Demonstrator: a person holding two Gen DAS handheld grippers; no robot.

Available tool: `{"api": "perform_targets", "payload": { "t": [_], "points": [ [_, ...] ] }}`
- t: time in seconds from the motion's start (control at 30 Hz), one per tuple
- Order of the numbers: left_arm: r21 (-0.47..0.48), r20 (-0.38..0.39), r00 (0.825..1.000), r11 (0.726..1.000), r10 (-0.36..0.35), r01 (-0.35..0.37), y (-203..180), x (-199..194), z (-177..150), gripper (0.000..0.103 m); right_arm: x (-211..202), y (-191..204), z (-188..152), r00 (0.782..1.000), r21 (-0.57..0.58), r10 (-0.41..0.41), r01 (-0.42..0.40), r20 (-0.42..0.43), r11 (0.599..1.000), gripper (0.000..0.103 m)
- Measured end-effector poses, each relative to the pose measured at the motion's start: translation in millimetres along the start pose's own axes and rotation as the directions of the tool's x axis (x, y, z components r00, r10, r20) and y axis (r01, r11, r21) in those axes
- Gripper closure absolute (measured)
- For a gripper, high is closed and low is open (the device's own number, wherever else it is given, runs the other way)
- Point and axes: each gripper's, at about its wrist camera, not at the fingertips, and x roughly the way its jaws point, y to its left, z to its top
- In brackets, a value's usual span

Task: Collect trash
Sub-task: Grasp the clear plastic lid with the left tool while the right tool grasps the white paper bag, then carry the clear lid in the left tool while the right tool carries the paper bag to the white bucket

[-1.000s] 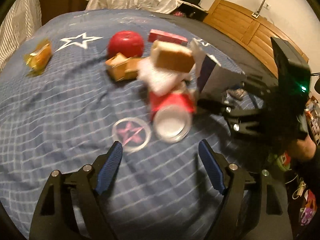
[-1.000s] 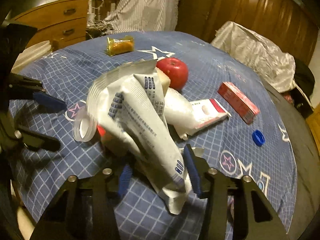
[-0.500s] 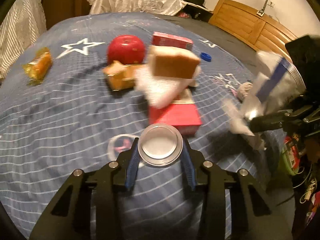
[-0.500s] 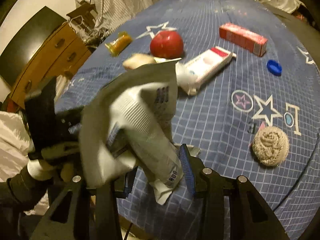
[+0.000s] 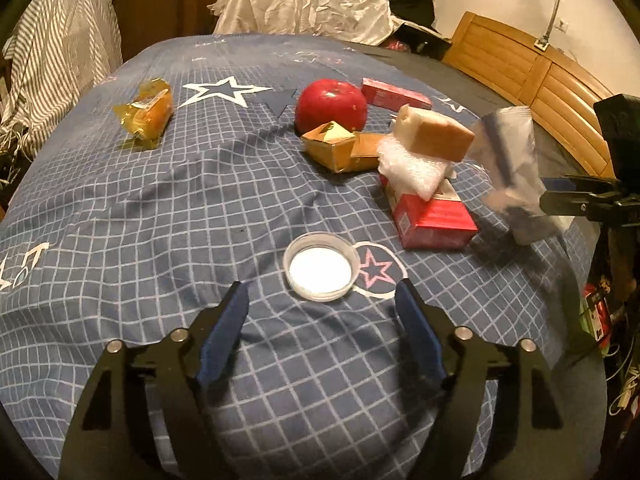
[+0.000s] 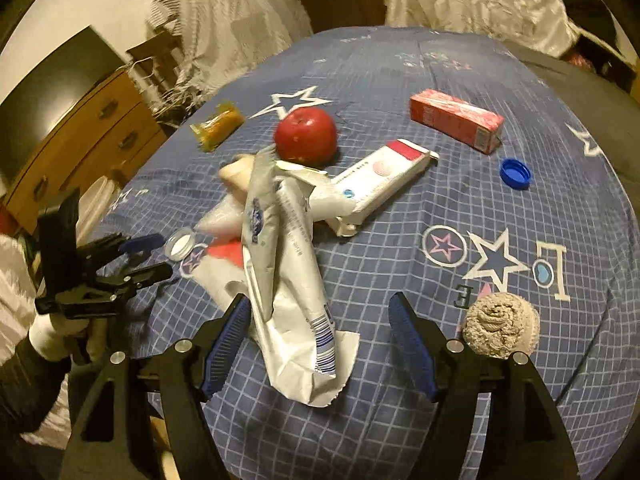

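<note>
My left gripper (image 5: 320, 320) hovers over the blue checked bedcover (image 5: 160, 240), its jaws opening with nothing between them. A clear round lid (image 5: 322, 266) lies flat just past its fingertips. My right gripper (image 6: 320, 340) is near the bed's edge with its jaws opening. A crumpled white bag (image 6: 288, 280) with blue print stands loose between them, close to the left finger (image 6: 230, 332) and not pinched. In the left wrist view that white bag (image 5: 512, 168) is a blur at the right.
On the bed lie a red apple (image 5: 331, 106), bread (image 5: 434, 136) on white foam, a gold box (image 5: 336, 148), a red box (image 5: 432, 216), an orange snack (image 5: 146, 114), a red carton (image 6: 456, 120), a blue cap (image 6: 515, 173) and a beige rolled cloth (image 6: 500, 326). Wooden drawers (image 6: 80, 148) stand at the left.
The left gripper closed on the clear lid, then let go; the lid now lies on the cover. The right gripper carried the white bag toward the bed's edge and its jaws have spread off it.
</note>
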Motion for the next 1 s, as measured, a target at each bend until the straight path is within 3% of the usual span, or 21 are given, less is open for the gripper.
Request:
{"api": "perform_targets", "payload": {
  "t": [0.27, 0.37, 0.47, 0.63, 0.7, 0.73, 0.77, 1.0],
  "points": [
    [0.016, -0.006, 1.000, 1.000, -0.001, 0.002, -12, 13, 9, 0.030, 0, 30, 5, 0.999, -0.158, -0.030, 0.027, -0.016, 0.987, 0.026],
    [0.015, -0.012, 1.000, 1.000, 0.004, -0.004, -13, 18, 13, 0.032, 6, 39, 6, 0.999, -0.167, -0.018, 0.011, -0.044, 0.986, 0.024],
    [0.016, -0.015, 1.000, 1.000, 0.026, -0.026, -13, 23, 16, 0.042, 24, 54, -1, 0.995, -0.200, -0.049, 0.032, -0.083, 0.979, 0.024],
    [0.002, -0.014, 0.998, 0.998, 0.065, -0.065, -11, 26, 17, 0.060, 44, 63, -11, 0.991, -0.205, -0.112, 0.095, -0.072, 0.974, 0.024],
    [0.004, -0.010, 0.997, 0.997, 0.078, -0.077, -11, 25, 16, 0.064, 50, 64, -13, 0.989, -0.190, -0.131, 0.117, -0.063, 0.975, 0.031],
    [0.010, -0.008, 0.996, 0.996, 0.085, -0.085, -12, 25, 16, 0.064, 53, 62, -13, 0.988, -0.184, -0.145, 0.132, -0.057, 0.974, 0.049],
    [0.014, -0.006, 0.996, 0.996, 0.093, -0.093, -13, 25, 15, 0.064, 55, 61, -14, 0.987, -0.180, -0.151, 0.139, -0.050, 0.974, 0.059],
    [-0.013, 0.037, 0.993, 0.994, 0.110, -0.110, -19, 6, 8, 0.065, 30, 55, -32, 0.986, -0.053, -0.139, 0.144, 0.093, 0.988, 0.064]
  ]
}}
